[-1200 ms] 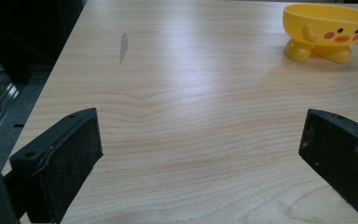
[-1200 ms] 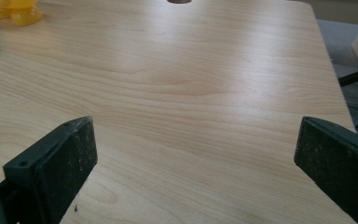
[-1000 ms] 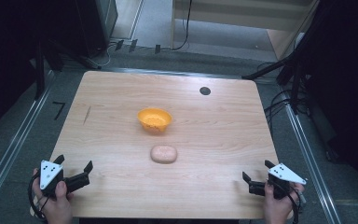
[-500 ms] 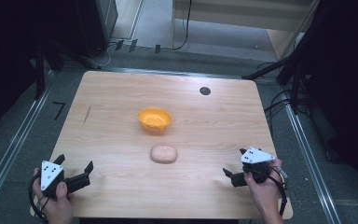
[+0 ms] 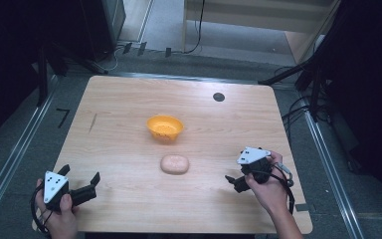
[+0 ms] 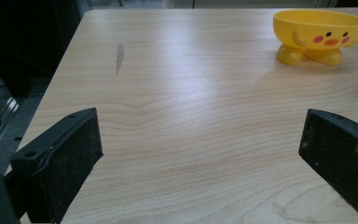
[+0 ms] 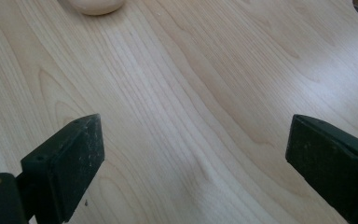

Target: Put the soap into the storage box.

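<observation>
An orange-yellow bowl (image 5: 164,126) stands on little feet at the table's middle; in the left gripper view the bowl (image 6: 324,35) shows a duck face at the upper right. A pale beige bun-shaped lump (image 5: 174,164) lies just in front of it, and its edge (image 7: 98,5) shows at the top of the right gripper view. My left gripper (image 5: 79,174) rests open at the front left corner, jaws wide apart over bare wood (image 6: 200,149). My right gripper (image 5: 234,181) is open to the right of the lump, pointing toward it, with nothing between its jaws (image 7: 193,144).
The wooden table (image 5: 129,99) has a round black grommet (image 5: 219,96) near its far right edge. A short grey mark (image 5: 93,122) lies on the left side. Dark equipment, cables and metal rails surround the table on the floor.
My right gripper has moved left and forward from the front right corner toward the beige lump. The left gripper, bowl and lump have stayed put.
</observation>
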The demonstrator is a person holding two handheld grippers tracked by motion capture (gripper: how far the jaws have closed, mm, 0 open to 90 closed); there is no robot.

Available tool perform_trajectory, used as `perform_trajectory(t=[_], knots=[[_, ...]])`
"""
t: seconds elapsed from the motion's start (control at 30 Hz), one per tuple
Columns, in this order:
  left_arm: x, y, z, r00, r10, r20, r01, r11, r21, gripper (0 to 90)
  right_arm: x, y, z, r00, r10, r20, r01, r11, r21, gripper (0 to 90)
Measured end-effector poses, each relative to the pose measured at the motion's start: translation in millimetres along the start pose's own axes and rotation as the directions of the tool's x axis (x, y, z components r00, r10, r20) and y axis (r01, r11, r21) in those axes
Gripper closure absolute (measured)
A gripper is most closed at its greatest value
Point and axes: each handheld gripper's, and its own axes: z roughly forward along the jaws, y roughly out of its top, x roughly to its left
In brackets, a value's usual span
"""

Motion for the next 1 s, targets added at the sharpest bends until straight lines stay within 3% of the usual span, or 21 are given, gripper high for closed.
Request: perform_trajectory(t=[0.5, 0.8, 0.93, 1.0], knots=[[0.4, 1.2, 2.5, 1.0, -0.005, -0.002, 0.005, 0.9999, 0.012, 0.0, 3.1, 40.7, 32.6, 0.9911, -0.111, -0.073, 0.115, 0.991, 0.064, 6.3], [0.0, 1.6, 3.7, 1.0, -0.001, 0.003, 0.001, 0.9998, 0.019, 0.0, 16.3, 65.9, 55.8, 0.9745, -0.192, -0.117, 0.206, 0.97, 0.128, 7.4], [-0.2, 1.9, 4.5, 1.0, -0.001, 0.002, 0.0, 0.9998, 0.022, 0.0, 19.8, 71.6, 61.4, 0.972, -0.196, -0.129, 0.213, 0.967, 0.137, 7.5], [-0.3, 2.0, 4.4, 1.0, 0.004, 0.001, -0.004, 0.9997, 0.025, 0.0, 21.1, 77.9, 65.4, 0.9652, -0.221, -0.139, 0.241, 0.96, 0.143, 7.8]])
